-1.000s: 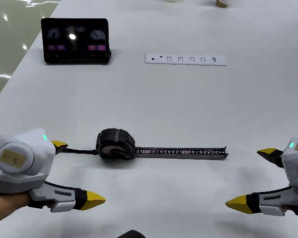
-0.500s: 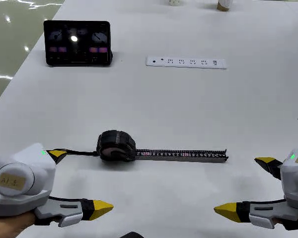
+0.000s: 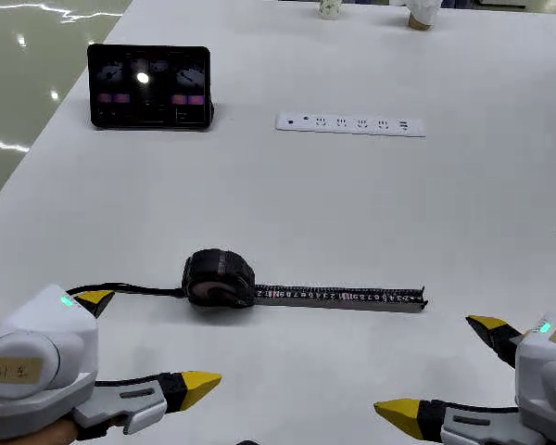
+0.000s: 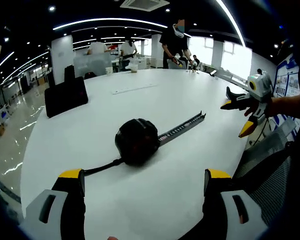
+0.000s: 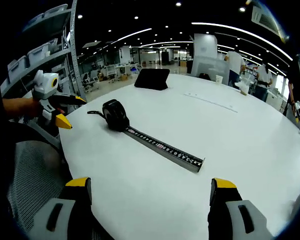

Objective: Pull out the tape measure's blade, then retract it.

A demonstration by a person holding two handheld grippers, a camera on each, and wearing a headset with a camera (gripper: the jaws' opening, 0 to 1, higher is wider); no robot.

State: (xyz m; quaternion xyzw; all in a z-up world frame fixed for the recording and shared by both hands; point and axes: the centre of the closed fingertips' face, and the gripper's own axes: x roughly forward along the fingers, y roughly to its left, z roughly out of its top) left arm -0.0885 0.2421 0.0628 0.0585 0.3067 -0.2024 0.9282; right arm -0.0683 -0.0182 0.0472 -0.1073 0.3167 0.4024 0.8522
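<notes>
A black tape measure lies on the white table, its dark blade pulled out to the right and flat on the surface, a black strap trailing left. My left gripper is open at the near left, a short way in front of the case. At the near right my right gripper is open, just short of the blade's hook end. Neither touches the tape measure. Each gripper view shows wide-apart yellow-tipped jaws with nothing between them.
A black tablet stands propped at the far left of the table. A white power strip lies at the far middle. Small cups sit at the far edge. People stand beyond the table in the left gripper view.
Both grippers have drawn back toward the near edge and sit lower in the head view. The tape measure and its extended blade lie as before; the head camera shifted slightly.
</notes>
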